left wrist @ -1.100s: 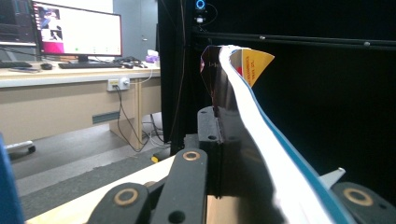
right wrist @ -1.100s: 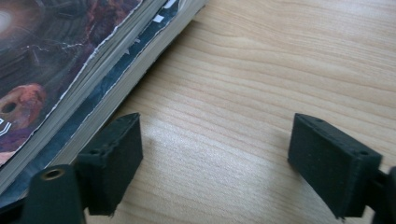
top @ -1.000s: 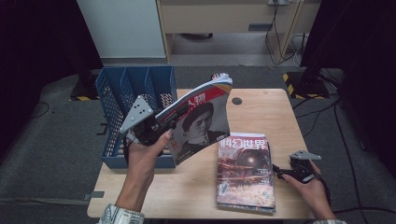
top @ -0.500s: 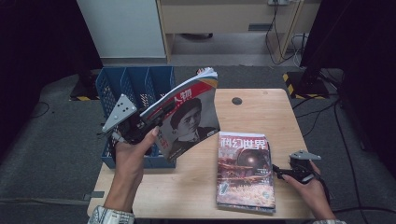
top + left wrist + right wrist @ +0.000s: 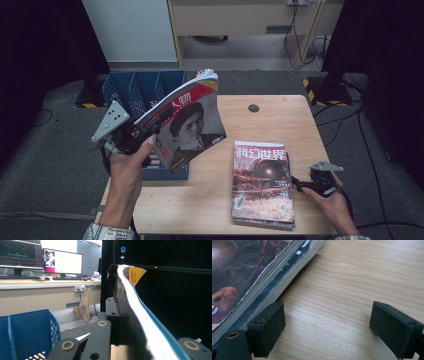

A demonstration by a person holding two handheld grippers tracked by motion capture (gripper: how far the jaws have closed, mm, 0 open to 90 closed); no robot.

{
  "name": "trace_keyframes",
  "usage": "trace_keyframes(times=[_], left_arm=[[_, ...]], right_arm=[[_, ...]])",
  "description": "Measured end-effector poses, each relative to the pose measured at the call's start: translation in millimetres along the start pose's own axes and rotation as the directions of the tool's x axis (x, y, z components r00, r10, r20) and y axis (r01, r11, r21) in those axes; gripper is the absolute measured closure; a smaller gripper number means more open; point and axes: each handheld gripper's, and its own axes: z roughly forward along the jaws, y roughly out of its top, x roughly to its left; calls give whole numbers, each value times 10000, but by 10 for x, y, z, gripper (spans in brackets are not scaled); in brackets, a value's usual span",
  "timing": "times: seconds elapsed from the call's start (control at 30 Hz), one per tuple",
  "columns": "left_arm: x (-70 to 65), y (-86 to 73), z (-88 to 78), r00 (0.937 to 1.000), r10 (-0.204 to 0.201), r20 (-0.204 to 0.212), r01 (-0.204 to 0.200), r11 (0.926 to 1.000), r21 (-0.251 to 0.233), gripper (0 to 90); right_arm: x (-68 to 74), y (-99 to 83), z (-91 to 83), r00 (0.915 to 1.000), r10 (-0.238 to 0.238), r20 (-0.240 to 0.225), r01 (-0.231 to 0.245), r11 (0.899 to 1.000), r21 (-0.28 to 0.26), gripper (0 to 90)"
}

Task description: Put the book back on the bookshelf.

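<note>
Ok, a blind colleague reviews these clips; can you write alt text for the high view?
The left gripper holds a portrait-cover magazine tilted above a blue file rack. The right gripper rests open on the wooden table beside a magazine stack.

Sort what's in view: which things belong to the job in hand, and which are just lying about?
In the job: left gripper shut on the portrait magazine; blue file rack; magazine stack; right gripper, open beside it.

Lying about: monitors, keyboard, floor cables.

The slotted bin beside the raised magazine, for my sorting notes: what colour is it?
Blue; the bin shows best in the high view.
</note>
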Motion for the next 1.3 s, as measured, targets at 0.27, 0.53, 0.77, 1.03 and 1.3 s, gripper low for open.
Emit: trace_keyframes(times=[0.27,0.53,0.77,1.03,1.3], left_arm=[[84,29,-126,9997,36,-241,-37,10000,-37,865],[167,57,-266,9987,51,-515,-56,9999,-93,865],[231,84,-366,9973,11,-730,-22,9999,-156,865],[285,91,-433,9959,-27,-905,11,9998,-188,865],[349,102,-507,9945,-28,-1050,9,9998,-182,865]], right_arm=[[2,0,0,10000,1,2,-1,10000,-1,134],[4,0,0,10000,20,-5,-20,10000,15,134],[4,0,0,10000,14,-3,-14,10000,13,134],[4,0,0,10000,15,-5,-15,10000,13,134],[4,0,0,10000,17,-6,-17,10000,15,134]])
